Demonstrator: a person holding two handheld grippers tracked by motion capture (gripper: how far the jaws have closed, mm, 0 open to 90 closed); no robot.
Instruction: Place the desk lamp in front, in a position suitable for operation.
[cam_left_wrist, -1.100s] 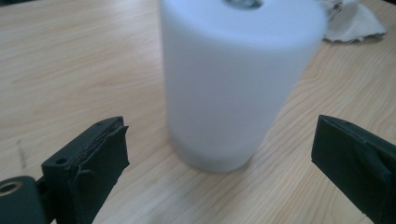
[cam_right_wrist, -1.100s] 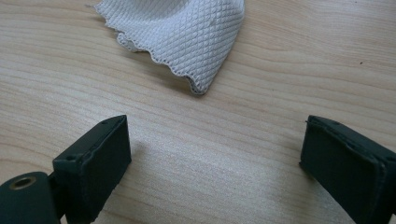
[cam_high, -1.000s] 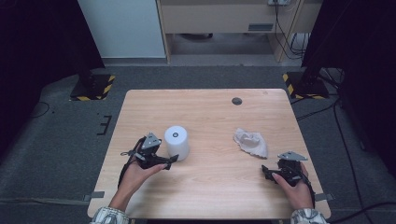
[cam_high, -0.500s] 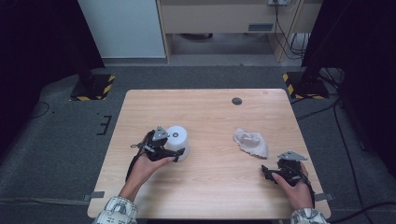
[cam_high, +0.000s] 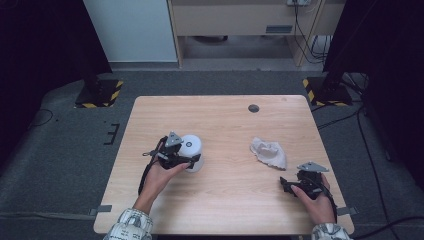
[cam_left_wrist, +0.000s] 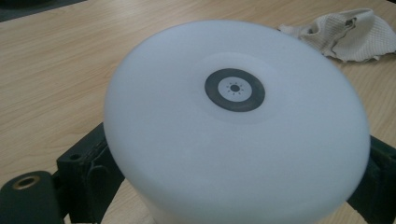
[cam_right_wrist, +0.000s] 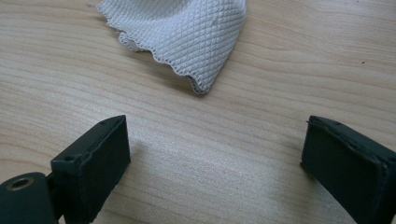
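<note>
A white cylinder with a black ring on its flat top stands left of the table's middle. My left gripper reaches in from the left, one black jaw on each side of it. The jaws have just been closing with the cylinder between them, and its wide top hides whether the pads touch. A crumpled white mesh cloth lies to the right. My right gripper rests near the front right corner. It is open with bare wood between its jaws, and the cloth's edge lies just beyond them.
The light wooden table has a small black round insert near its far edge. Grey carpet surrounds it, with yellow-and-black striped stand feet at the far corners and cabinets behind. The cloth lies past the cylinder in the left gripper view.
My left hand has moved right, bringing the gripper from beside the white cylinder to around it. The right hand and the cloth have stayed where they were.
</note>
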